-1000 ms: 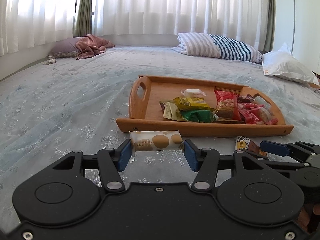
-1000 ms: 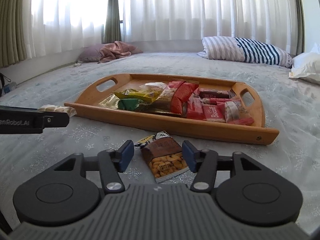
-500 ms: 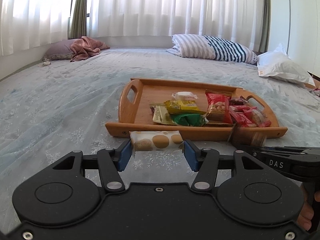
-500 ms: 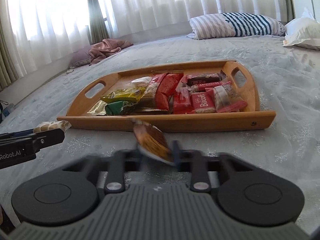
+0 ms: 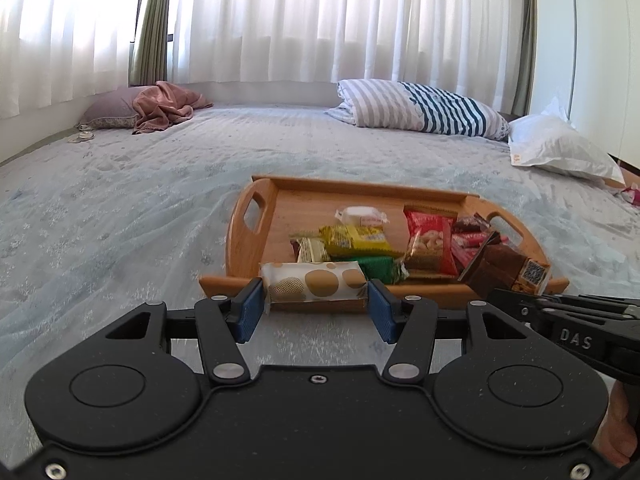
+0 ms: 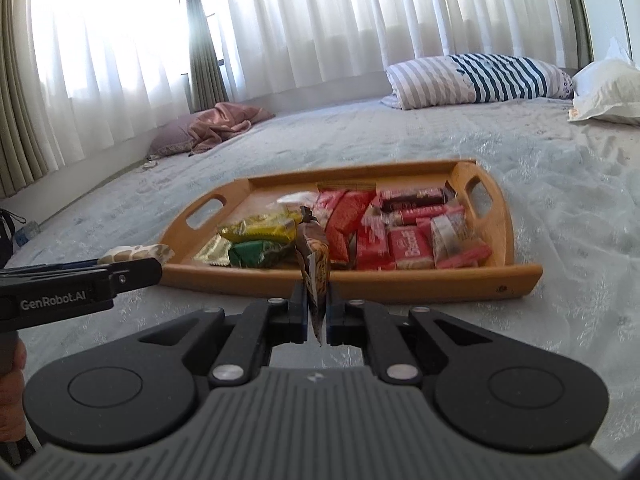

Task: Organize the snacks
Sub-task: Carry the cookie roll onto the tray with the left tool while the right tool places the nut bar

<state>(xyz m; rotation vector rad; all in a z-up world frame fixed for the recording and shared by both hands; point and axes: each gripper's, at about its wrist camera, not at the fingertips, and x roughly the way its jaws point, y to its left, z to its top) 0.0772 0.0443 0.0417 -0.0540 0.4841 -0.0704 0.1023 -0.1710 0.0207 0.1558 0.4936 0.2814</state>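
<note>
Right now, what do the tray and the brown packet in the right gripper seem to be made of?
Tray: probably wood or bamboo, smooth and light orange-brown, faint grain.
Brown packet: likely thin plastic film; it creases and folds between the shut jaws.

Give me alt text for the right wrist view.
The right hand-held gripper is shut on a brown snack packet, held edge-on before a wooden tray of snacks on a bed. The left hand-held gripper holds a spotted packet.

"DAS" on right gripper (image 5: 516, 300), "GenRobot.AI" on left gripper (image 6: 132, 268)
</note>
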